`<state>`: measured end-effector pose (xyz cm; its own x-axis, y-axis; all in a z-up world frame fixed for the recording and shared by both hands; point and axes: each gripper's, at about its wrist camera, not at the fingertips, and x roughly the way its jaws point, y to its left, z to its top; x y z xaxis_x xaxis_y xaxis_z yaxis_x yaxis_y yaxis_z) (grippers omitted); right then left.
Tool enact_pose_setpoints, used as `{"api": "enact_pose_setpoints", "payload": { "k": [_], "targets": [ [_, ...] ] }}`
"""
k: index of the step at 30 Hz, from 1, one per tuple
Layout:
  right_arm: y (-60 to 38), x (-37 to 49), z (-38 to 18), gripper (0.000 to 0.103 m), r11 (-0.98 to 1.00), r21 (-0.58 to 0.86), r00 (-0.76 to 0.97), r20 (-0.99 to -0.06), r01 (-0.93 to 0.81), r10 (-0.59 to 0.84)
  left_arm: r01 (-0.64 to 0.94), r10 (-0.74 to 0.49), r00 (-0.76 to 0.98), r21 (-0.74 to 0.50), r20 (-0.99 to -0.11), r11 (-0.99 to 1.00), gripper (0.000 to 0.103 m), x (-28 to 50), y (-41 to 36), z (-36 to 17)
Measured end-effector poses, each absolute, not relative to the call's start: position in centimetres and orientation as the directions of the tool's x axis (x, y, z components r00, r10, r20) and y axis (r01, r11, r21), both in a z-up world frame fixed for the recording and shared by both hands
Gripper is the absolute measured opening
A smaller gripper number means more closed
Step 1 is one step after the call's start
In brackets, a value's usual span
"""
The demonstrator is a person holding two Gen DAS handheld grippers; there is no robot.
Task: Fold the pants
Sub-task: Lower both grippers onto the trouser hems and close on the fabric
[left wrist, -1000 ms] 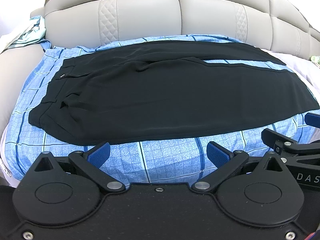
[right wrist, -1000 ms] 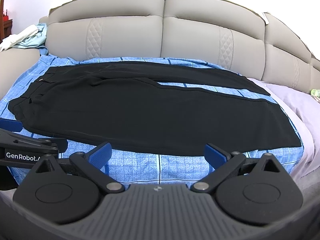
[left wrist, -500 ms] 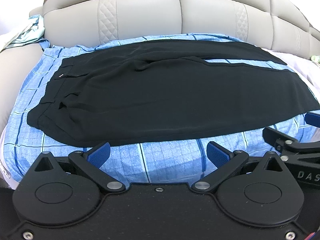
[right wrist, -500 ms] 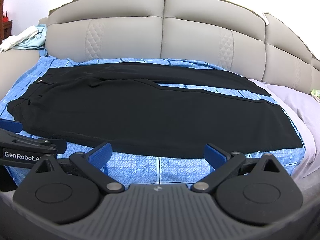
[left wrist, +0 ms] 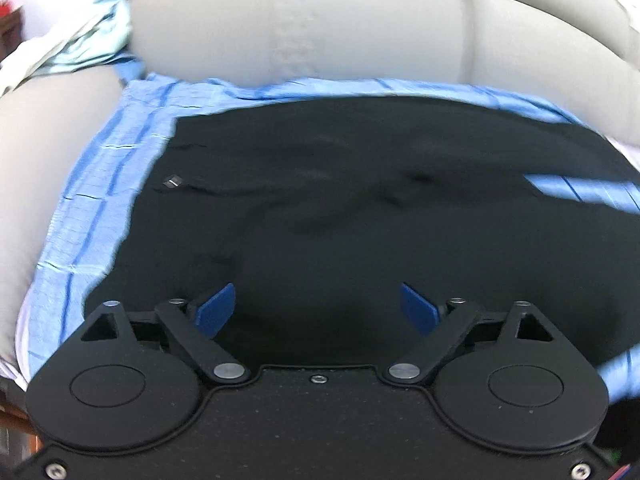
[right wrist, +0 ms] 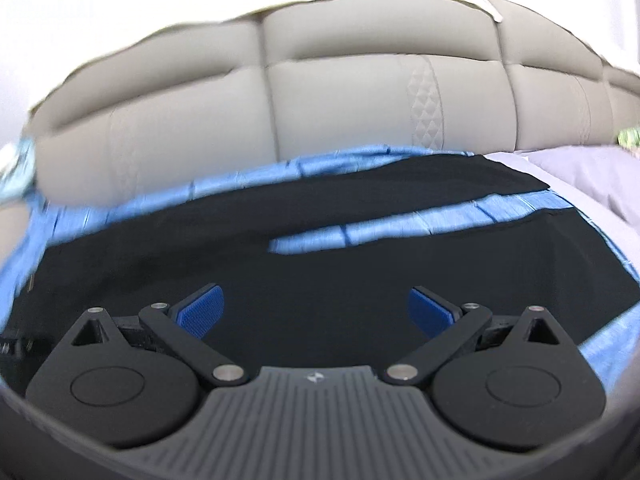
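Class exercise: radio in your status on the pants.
Left gripper closing, nothing pinched; right gripper open. Black pants flat, unfolded. Nothing obstructing.

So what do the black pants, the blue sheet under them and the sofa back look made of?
Black pants: thin matte woven fabric, lying in soft ripples. Blue sheet: light checked cloth, probably cotton. Sofa back: smooth grey leather or imitation, with stitched quilting.

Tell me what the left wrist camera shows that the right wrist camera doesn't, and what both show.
Only the left wrist view shows the waist end of the black pants, with a small tag.

Only the right wrist view shows the two leg ends, split by a strip of blue sheet, and the lilac bedding.

Both show the pants on the blue sheet, the grey headboard, and a gripper over the fabric: the left gripper closing on nothing yet, the right gripper open.
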<state>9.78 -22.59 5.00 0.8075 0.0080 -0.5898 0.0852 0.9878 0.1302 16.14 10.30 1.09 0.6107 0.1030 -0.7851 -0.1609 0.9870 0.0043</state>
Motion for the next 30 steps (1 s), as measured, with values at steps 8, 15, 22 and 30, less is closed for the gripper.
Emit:
{"api": "enact_pose_setpoints", "payload": {
  "k": [8,15,22,30],
  "targets": [
    [-24.2,24.2,4.4,0.094,0.96,0.251,0.76,-0.646,0.128,0.068,-0.37,0.187,0.565,-0.044,-0.804,0.928,0.085,28.5,18.2,2.2],
    [-24.0,37.6,0.5,0.09,0.949,0.238,0.616,-0.786,0.207,0.063,-0.526,0.19,0.545,-0.157,-0.816,0.836,0.086,38.1,23.2,-0.1],
    [-22.9,46.2,-4.1,0.09,0.948,0.119,0.517,-0.854,0.296,-0.054,-0.645,0.196,0.498,-0.21,-0.845,0.735,0.087,44.0,25.1,-4.1],
    [-21.5,52.6,-6.4,0.102,0.942,0.028,0.457,-0.879,0.335,-0.136,-0.668,0.243,0.483,-0.175,-0.841,0.724,0.099,47.3,25.0,-6.3]
  ]
}}
